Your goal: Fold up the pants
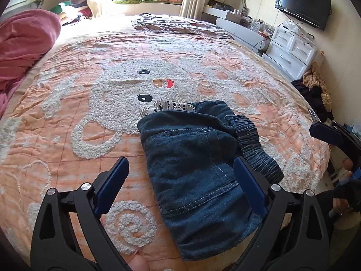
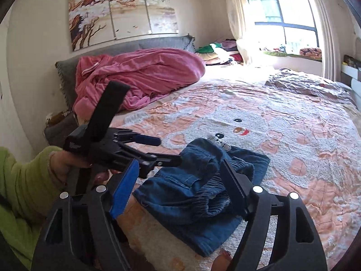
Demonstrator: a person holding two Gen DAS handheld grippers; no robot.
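Dark blue denim pants (image 1: 194, 164) lie folded into a compact bundle near the bed's front edge, elastic waistband on the right and white lace trim at the far end. They also show in the right wrist view (image 2: 198, 194). My left gripper (image 1: 180, 180) is open just above the near part of the bundle, its right finger over the fabric, holding nothing. It also shows in the right wrist view (image 2: 169, 149), held by a hand in a green sleeve. My right gripper (image 2: 180, 187) is open over the bundle's near edge, empty. It shows at the left wrist view's right edge (image 1: 325, 133).
The bed carries an orange quilt with a white bear pattern (image 1: 140, 83). A pink blanket (image 2: 140, 74) is heaped at the headboard. A grey patterned pillow (image 1: 178, 23) lies at the far side. White drawers (image 1: 291, 49) and a wall TV (image 1: 302, 4) stand right of the bed.
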